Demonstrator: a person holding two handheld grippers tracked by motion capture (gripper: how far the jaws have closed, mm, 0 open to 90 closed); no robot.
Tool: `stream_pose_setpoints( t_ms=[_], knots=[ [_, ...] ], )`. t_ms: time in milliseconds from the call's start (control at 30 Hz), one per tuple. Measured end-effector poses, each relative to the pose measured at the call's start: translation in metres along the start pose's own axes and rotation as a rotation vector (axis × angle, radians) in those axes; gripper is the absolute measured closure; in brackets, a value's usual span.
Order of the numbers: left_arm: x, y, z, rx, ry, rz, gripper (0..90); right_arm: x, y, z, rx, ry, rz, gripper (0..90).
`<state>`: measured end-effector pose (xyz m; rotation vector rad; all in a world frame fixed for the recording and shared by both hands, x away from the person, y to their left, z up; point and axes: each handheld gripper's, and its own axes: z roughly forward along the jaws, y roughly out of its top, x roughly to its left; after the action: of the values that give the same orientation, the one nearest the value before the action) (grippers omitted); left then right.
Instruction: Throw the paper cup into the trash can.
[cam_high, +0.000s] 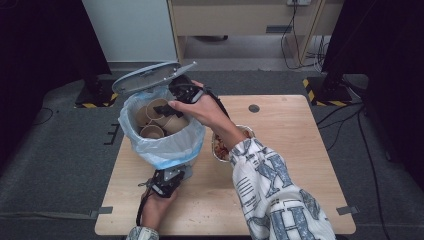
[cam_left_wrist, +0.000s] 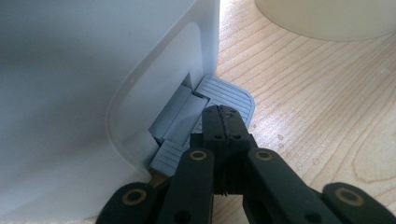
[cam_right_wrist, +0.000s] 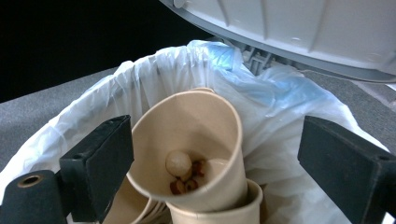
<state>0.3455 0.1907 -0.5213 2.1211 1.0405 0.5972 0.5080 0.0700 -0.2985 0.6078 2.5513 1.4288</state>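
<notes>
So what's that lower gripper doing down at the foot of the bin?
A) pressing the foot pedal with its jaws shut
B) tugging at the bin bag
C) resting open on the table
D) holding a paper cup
A: the left gripper has its jaws closed together on the grey pedal at the base of the bin, whose lid stands open.

The table (cam_high: 280, 125) is evenly lit from above, while the surroundings are left dark. Close surfaces are rendered soft and blurred.
</notes>
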Motion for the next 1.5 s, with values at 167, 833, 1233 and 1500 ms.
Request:
stream_pose_setpoints(
  t_ms=[167,833,1233,1500],
  knots=[
    [0.000,0.000,0.000,0.000,0.001,0.002,90.0,-0.004,-0.008,-0.012,-0.010,-0.015,-0.007,11.7],
    [0.000,0.000,0.000,0.001,0.004,0.006,90.0,-0.022,-0.026,-0.047,-0.079,-0.066,0.040,11.4],
    [0.000,0.000,0.000,0.000,0.002,0.006,90.0,-0.031,-0.034,-0.067,-0.098,-0.097,0.052,11.0],
    [0.000,0.000,0.000,-0.001,0.003,0.006,90.0,-0.035,-0.045,-0.078,-0.095,-0.120,0.053,10.7]
  ],
)
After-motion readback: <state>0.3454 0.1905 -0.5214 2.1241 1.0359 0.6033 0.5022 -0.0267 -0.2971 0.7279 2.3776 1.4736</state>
